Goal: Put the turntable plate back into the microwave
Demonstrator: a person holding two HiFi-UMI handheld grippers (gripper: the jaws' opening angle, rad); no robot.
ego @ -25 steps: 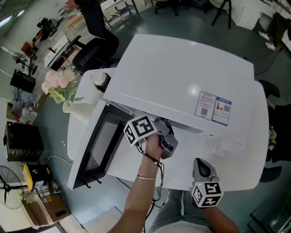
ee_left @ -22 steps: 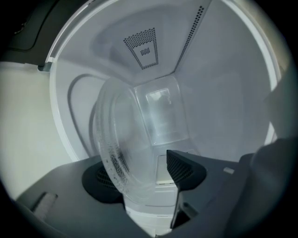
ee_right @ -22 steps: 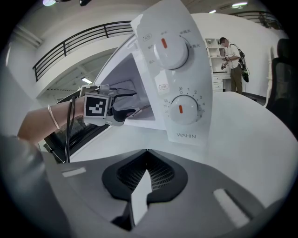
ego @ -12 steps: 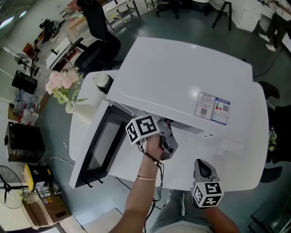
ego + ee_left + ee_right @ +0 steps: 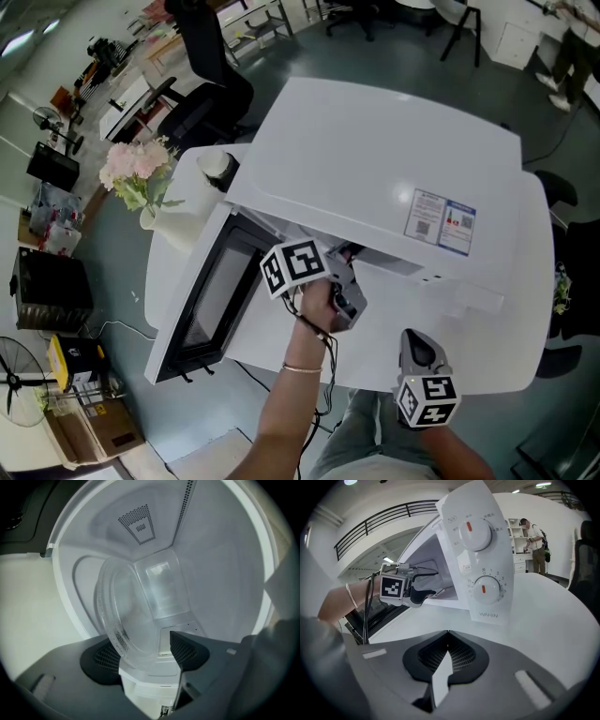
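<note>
The white microwave (image 5: pixel 375 159) stands on a white table with its door (image 5: pixel 202 300) swung open to the left. My left gripper (image 5: pixel 339 281) reaches into the opening. Inside the cavity (image 5: pixel 211 573) the clear glass turntable plate (image 5: pixel 136 616) appears tilted in the left gripper view. Its rim lies between the jaws of my left gripper (image 5: pixel 140 641), close to the left pad and apart from the right pad. These jaws have just been opening and now stand wide. My right gripper (image 5: pixel 417 352) waits at the table's front edge, shut and holding nothing (image 5: pixel 447 639).
The control panel (image 5: pixel 480 559) with two dials faces the right gripper. A vase of pink flowers (image 5: pixel 136 173) and a cup (image 5: pixel 214 164) stand beside the door on the table (image 5: pixel 506 356). Black office chairs (image 5: pixel 202 94) are behind. A person (image 5: pixel 534 536) stands far off.
My left hand stays at the microwave's opening and the right gripper keeps still. The head view has shifted slightly; nothing else visibly differs.
</note>
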